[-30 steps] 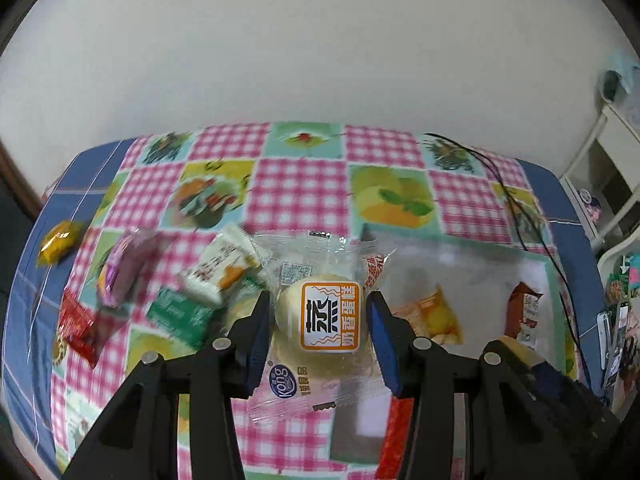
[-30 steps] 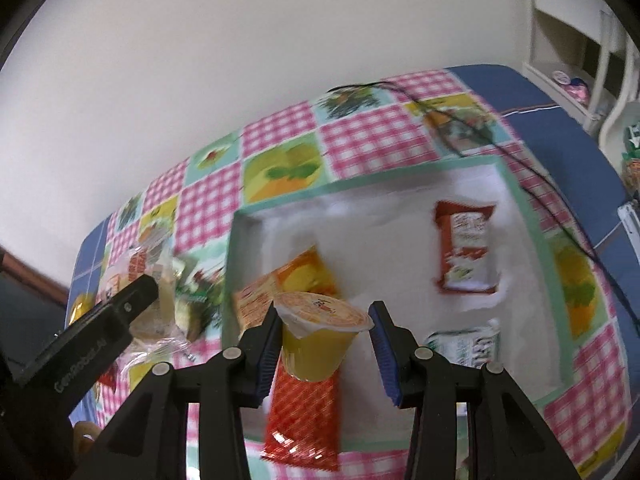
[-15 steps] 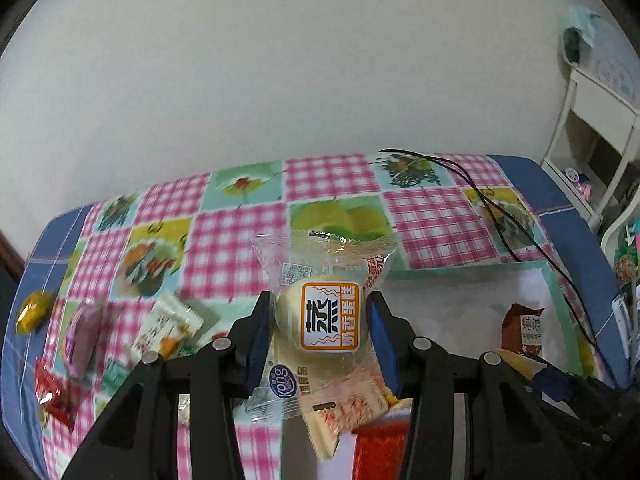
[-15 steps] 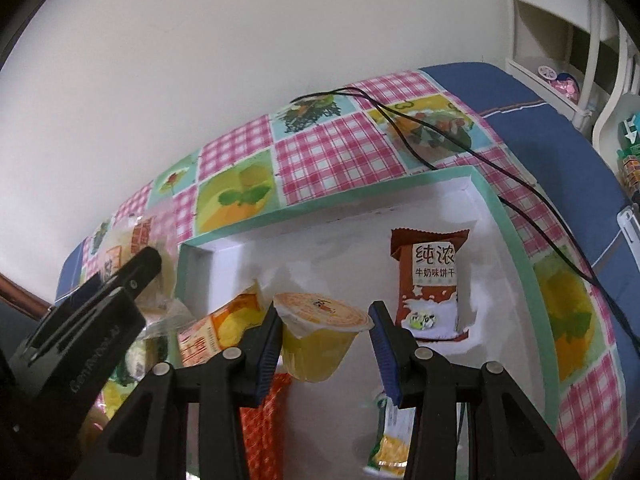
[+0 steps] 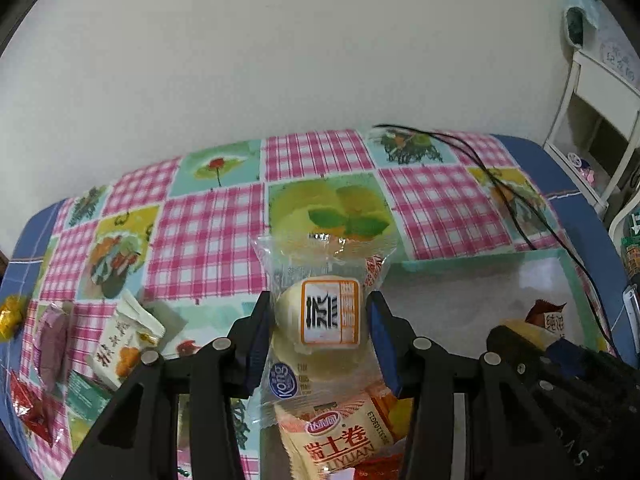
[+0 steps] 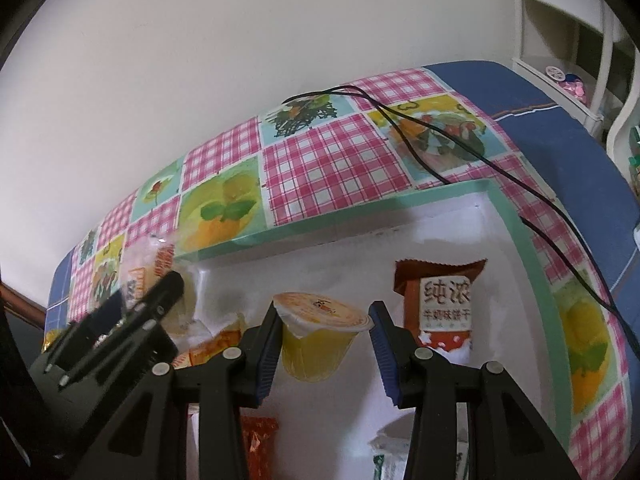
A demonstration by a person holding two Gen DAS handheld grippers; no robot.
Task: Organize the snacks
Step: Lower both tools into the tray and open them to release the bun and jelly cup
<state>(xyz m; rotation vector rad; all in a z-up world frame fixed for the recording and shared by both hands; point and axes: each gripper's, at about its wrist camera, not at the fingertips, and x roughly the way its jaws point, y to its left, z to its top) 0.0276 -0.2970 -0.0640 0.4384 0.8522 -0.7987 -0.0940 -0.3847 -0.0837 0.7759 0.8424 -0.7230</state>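
My left gripper [image 5: 318, 312] is shut on a pale round cake in a clear wrapper [image 5: 296, 344] with an orange label. It hangs over the left end of the white, green-rimmed tray [image 5: 460, 262], above an orange packet [image 5: 344, 436]. My right gripper [image 6: 325, 320] is shut on a yellow jelly cup [image 6: 316, 352] with an orange lid. The cup hangs over the tray's [image 6: 320, 228] white floor, just left of a brown-red biscuit packet [image 6: 444, 304]. The left gripper's body [image 6: 120, 332] shows at the left of the right wrist view.
Loose snacks lie on the checked cloth left of the tray: a white packet [image 5: 120, 344], a purple one [image 5: 52, 344], a red one [image 5: 28, 404] and a yellow sweet [image 5: 10, 316]. A black cable [image 5: 500, 184] crosses the tray's far right corner. White shelves [image 5: 592, 120] stand at right.
Both grippers have moved lower and towards the tray with their loads. The left one went from above the loose snacks to the tray's left end; the right one went further in over the tray.
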